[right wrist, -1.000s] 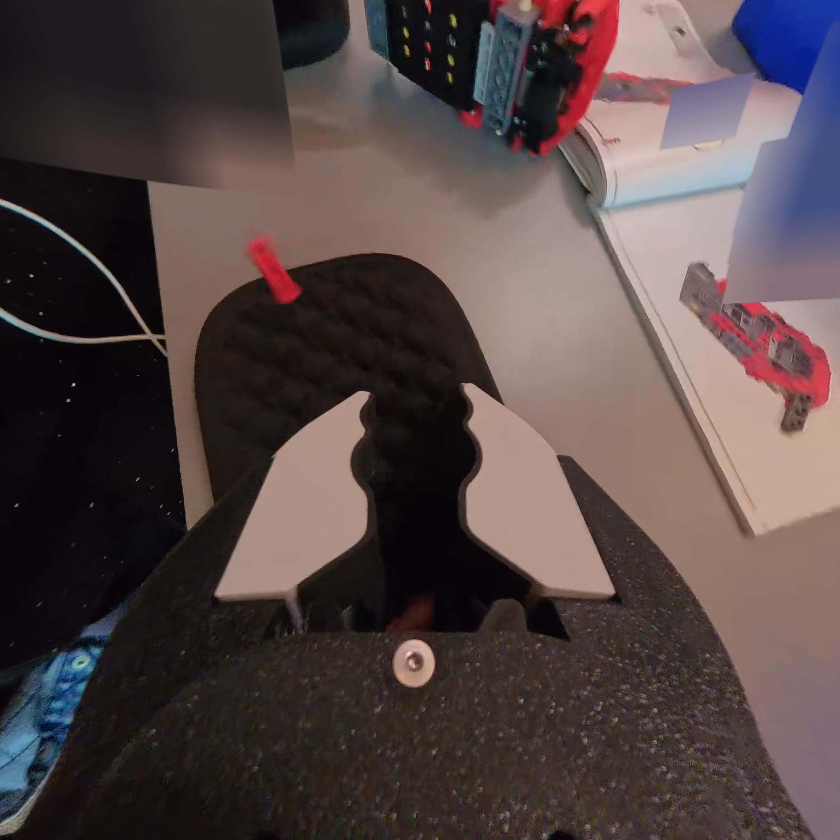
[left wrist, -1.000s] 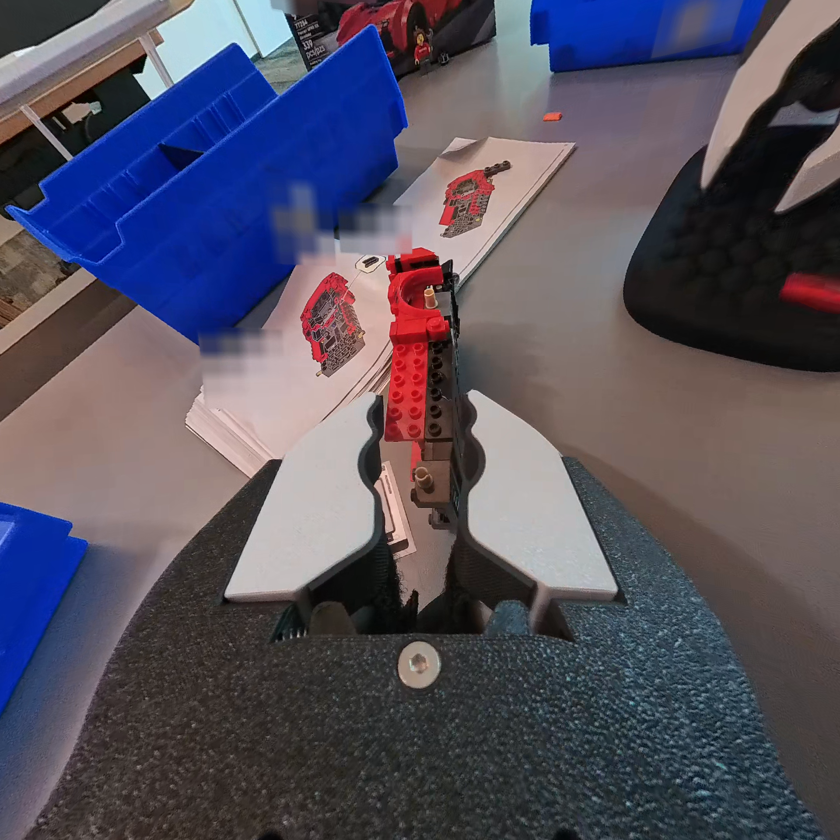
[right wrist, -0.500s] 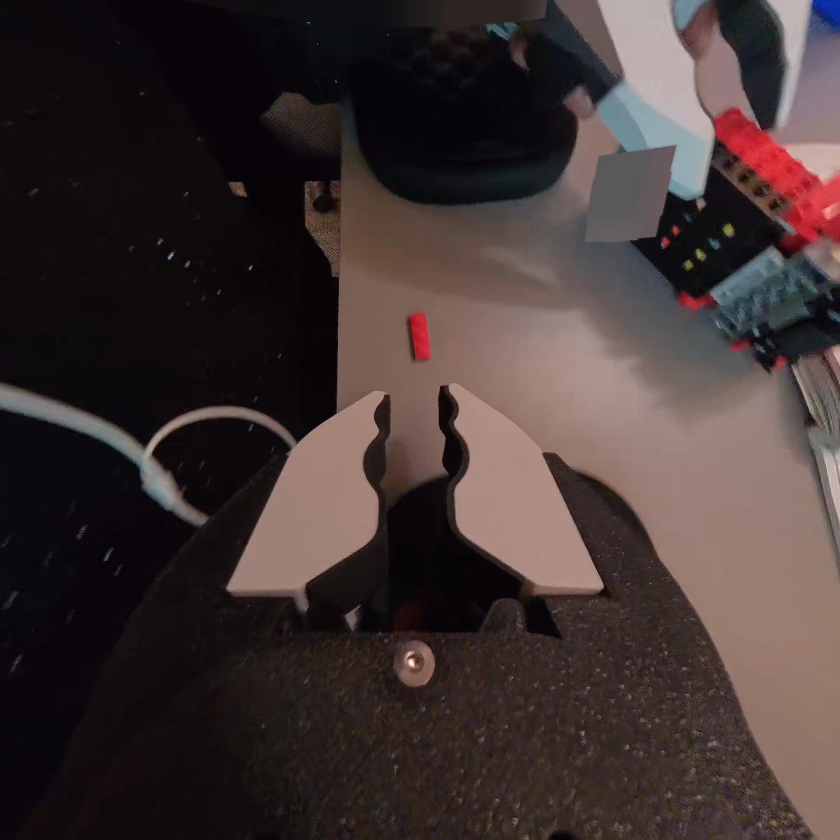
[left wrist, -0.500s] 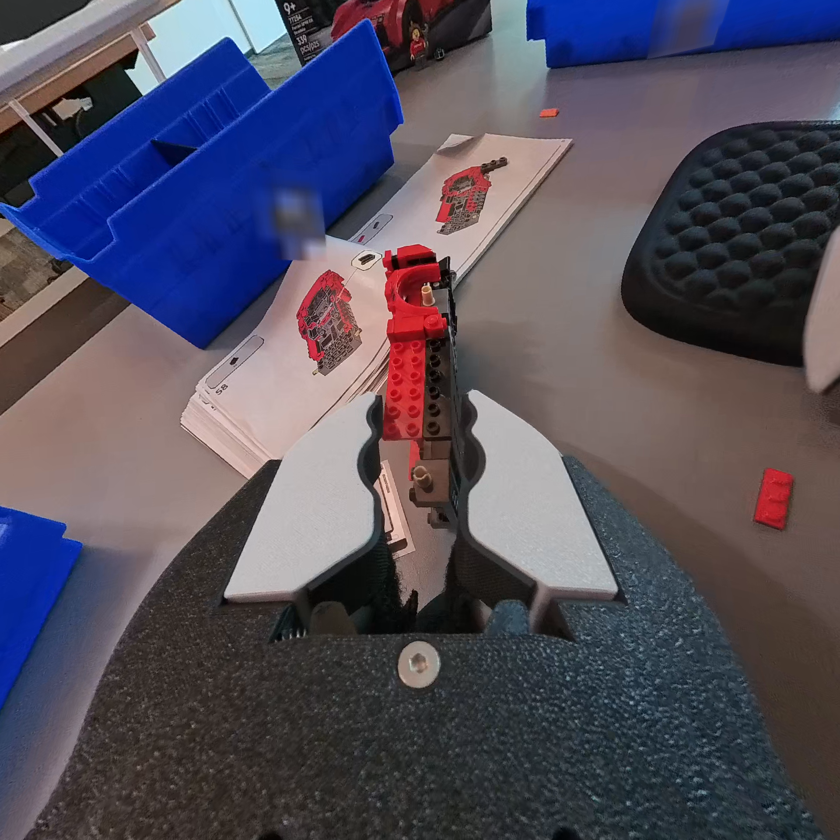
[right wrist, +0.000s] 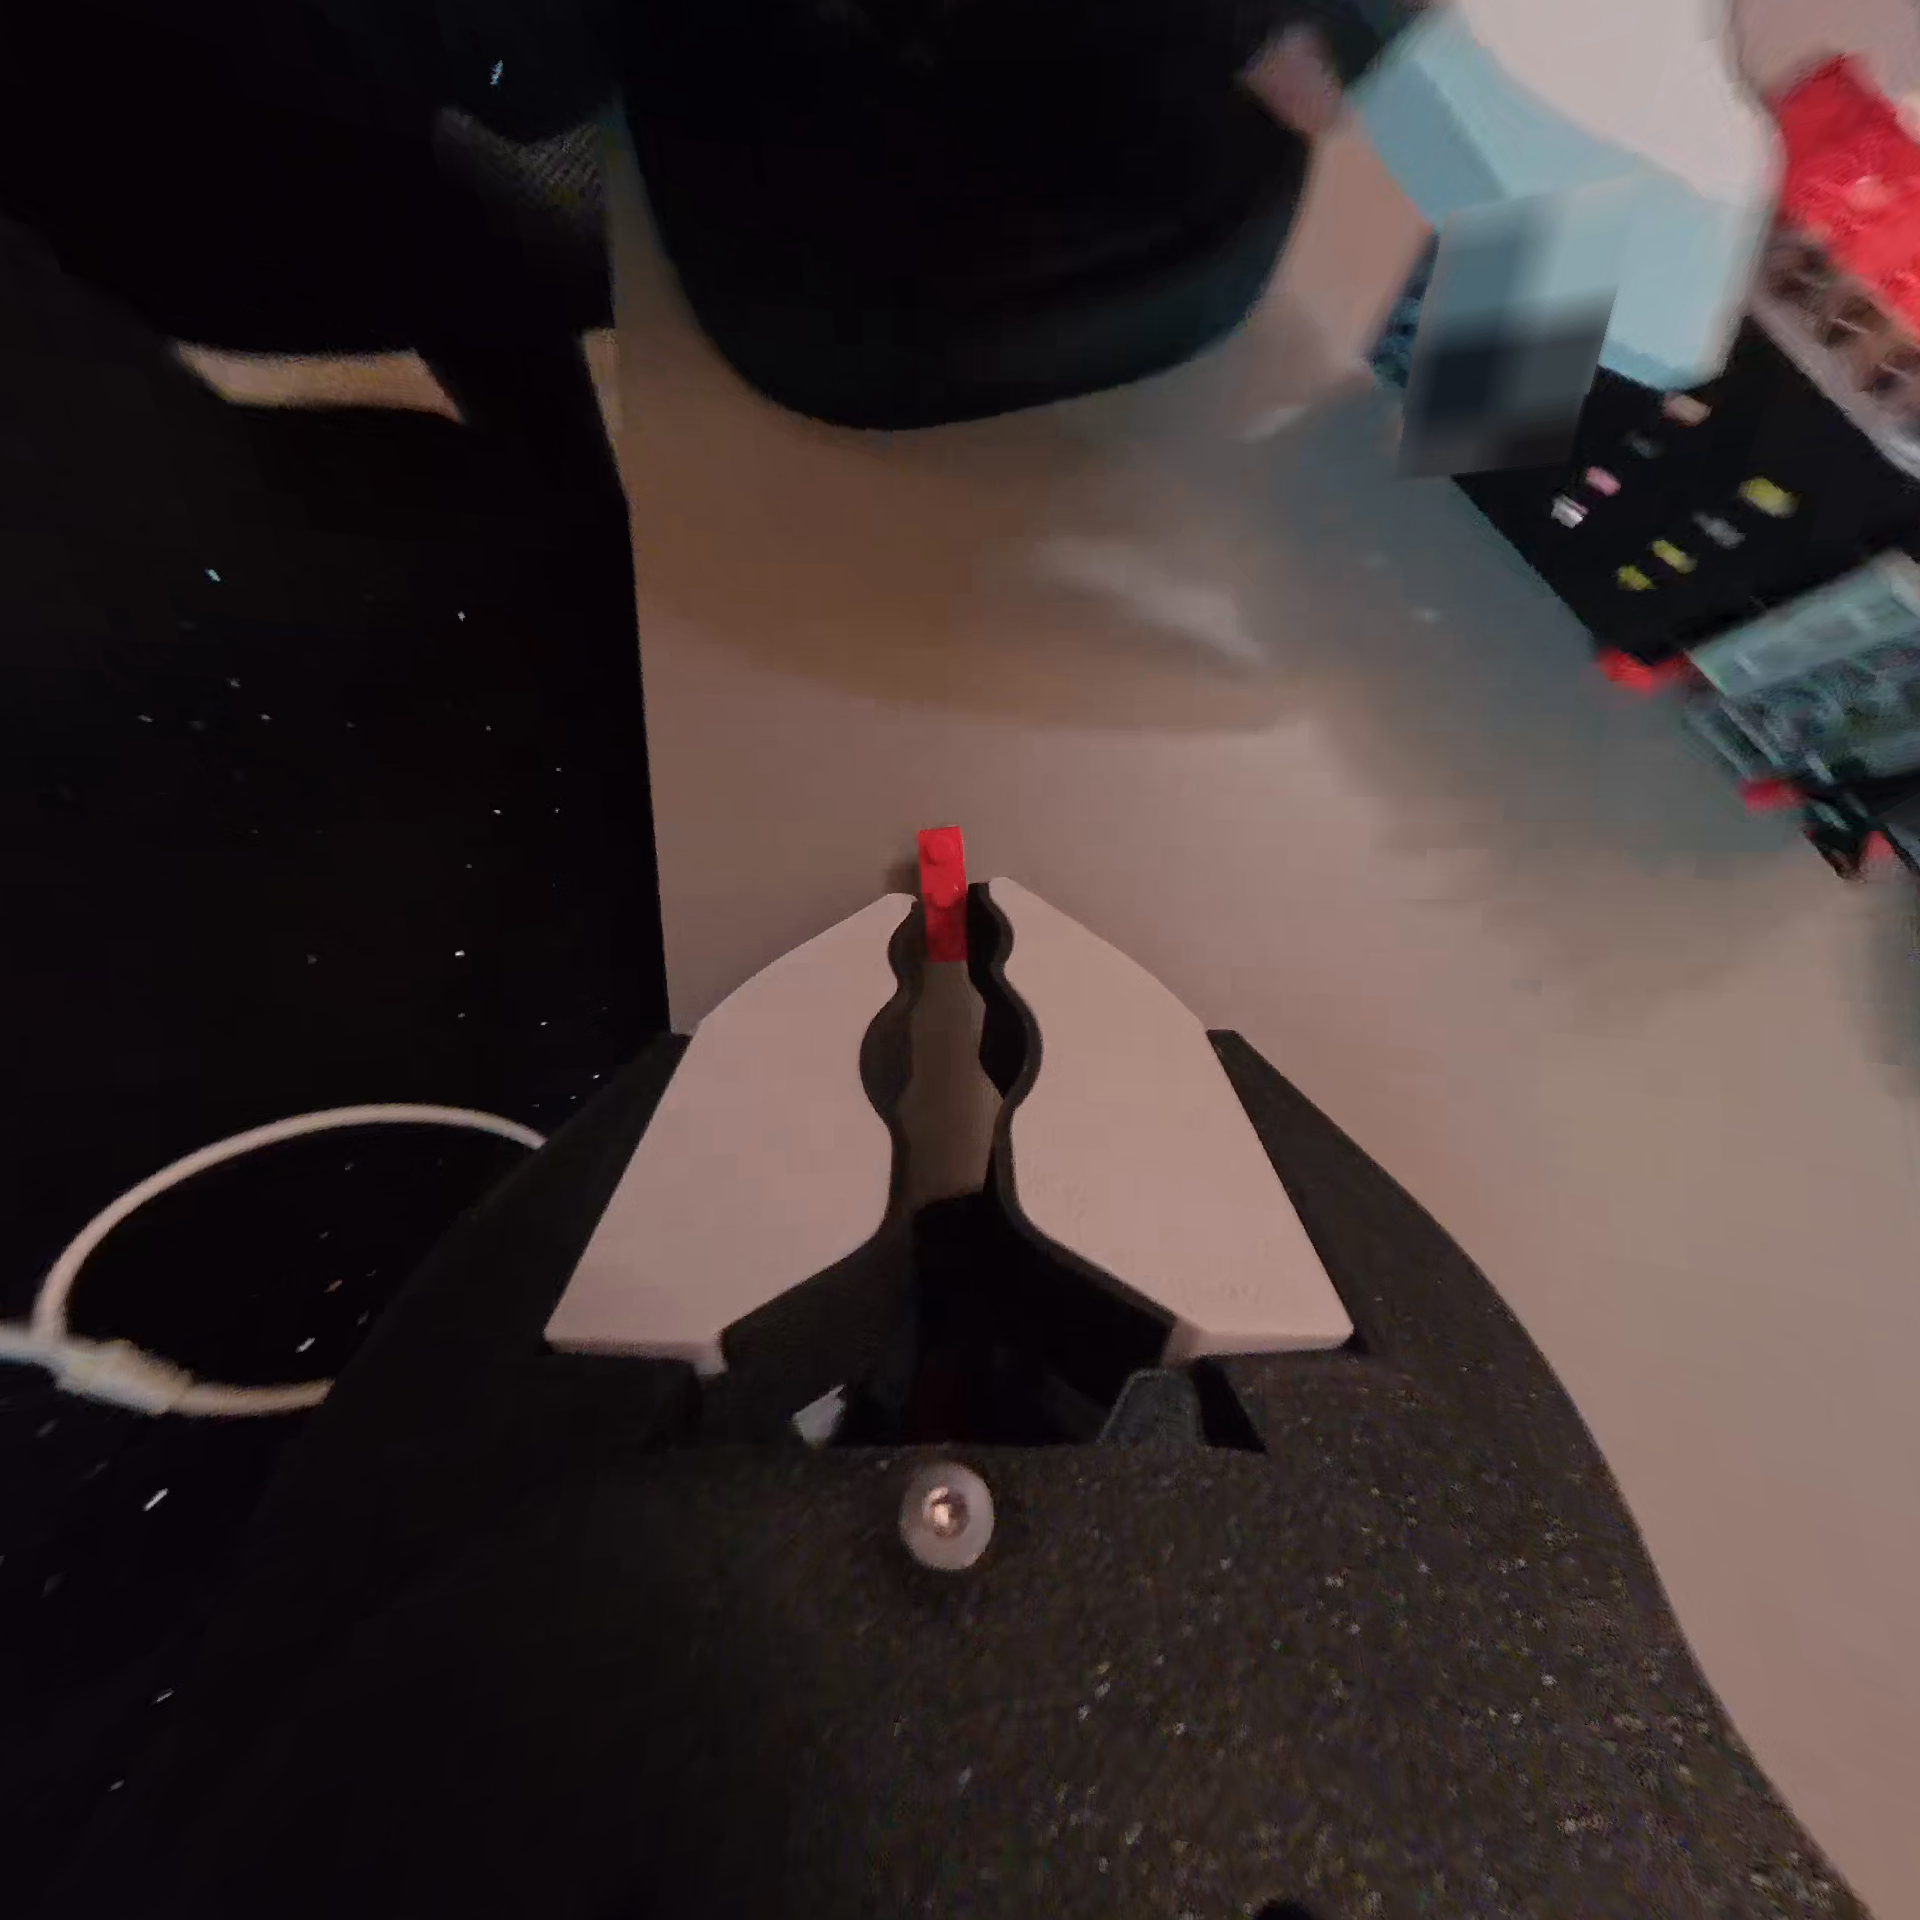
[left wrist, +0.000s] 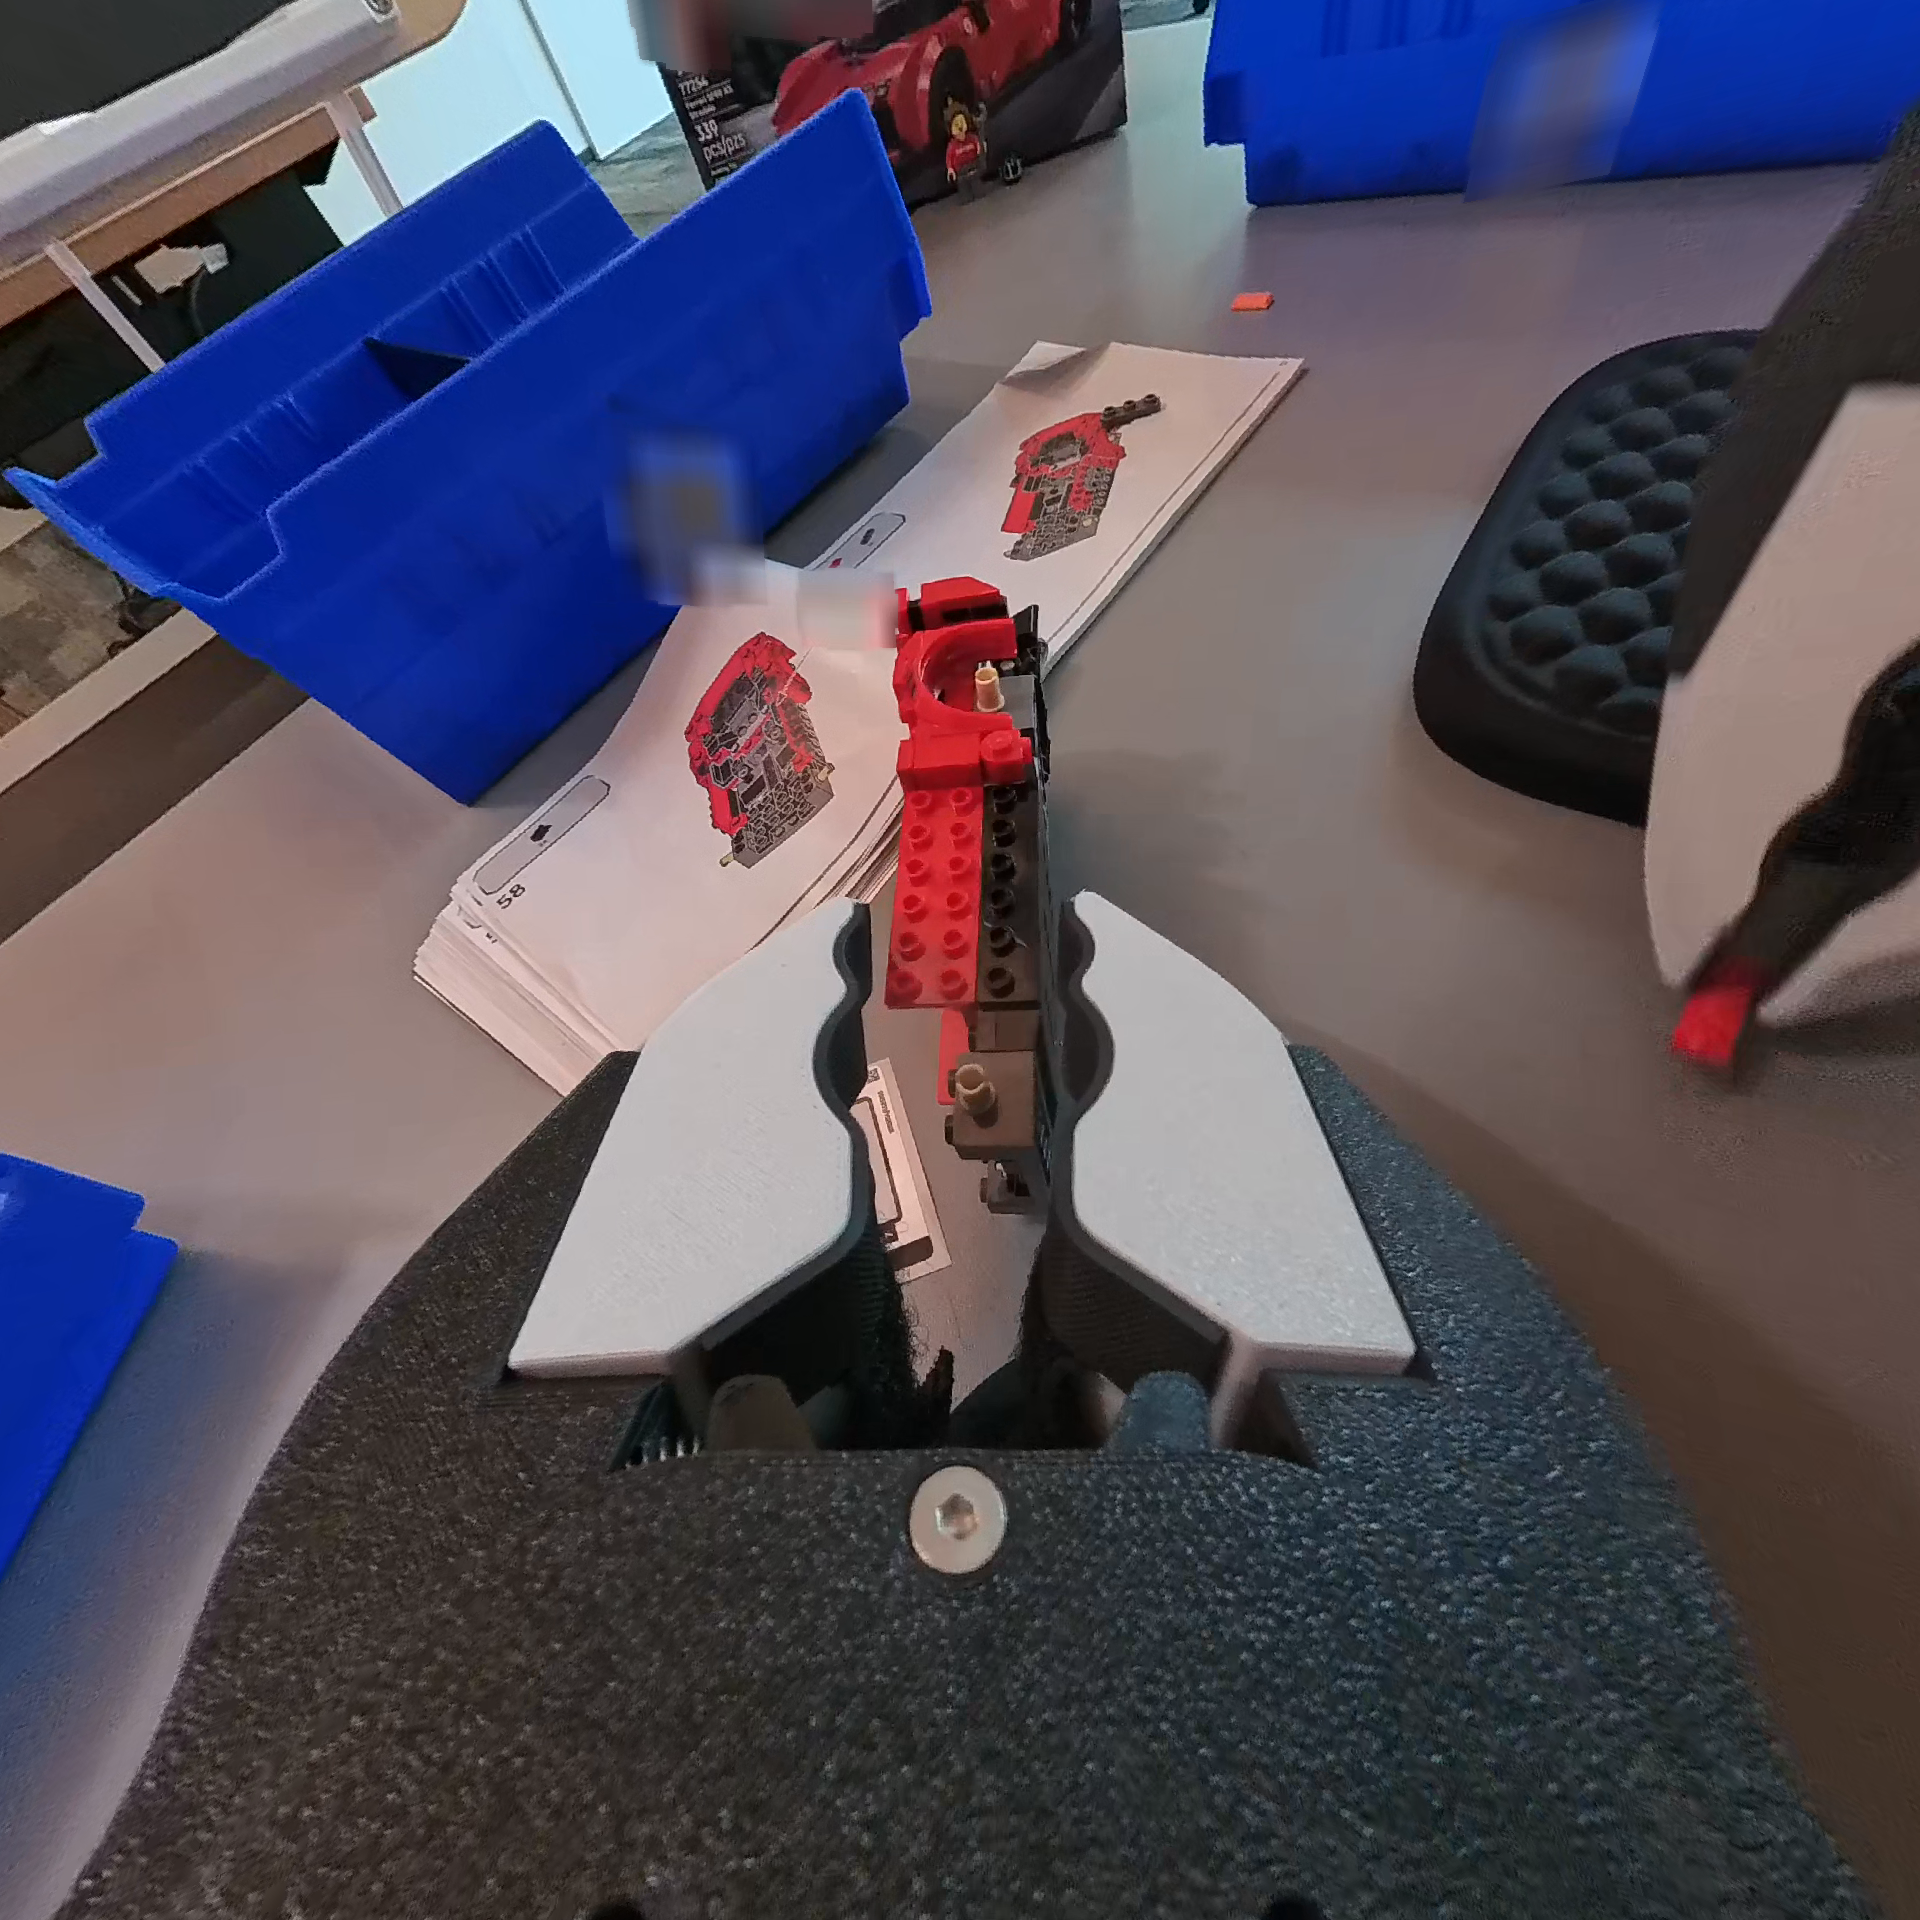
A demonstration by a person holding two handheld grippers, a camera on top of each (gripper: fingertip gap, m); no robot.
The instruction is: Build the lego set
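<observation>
My left gripper [left wrist: 961,925] is shut on a partly built red and black lego model [left wrist: 966,831] and holds it upright above the grey table. In the right wrist view the model [right wrist: 1787,582] appears blurred at the far right. My right gripper [right wrist: 943,896] is shut on a small red plate [right wrist: 942,891] at the table's near edge. In the left wrist view the right gripper [left wrist: 1745,997] shows at the right edge, with the small red plate [left wrist: 1712,1023] at its tips.
An open instruction booklet [left wrist: 831,727] lies ahead of the left gripper. Blue bins stand at the left [left wrist: 468,457], far right [left wrist: 1455,94] and near left [left wrist: 62,1320]. A black textured pad [left wrist: 1558,582] lies at the right. The set's box [left wrist: 914,73] stands at the back. A white cable [right wrist: 208,1247] hangs off the table's edge.
My right gripper left the black pad, came down over the small red plate on the table and shut on it. The left gripper has held the model still.
</observation>
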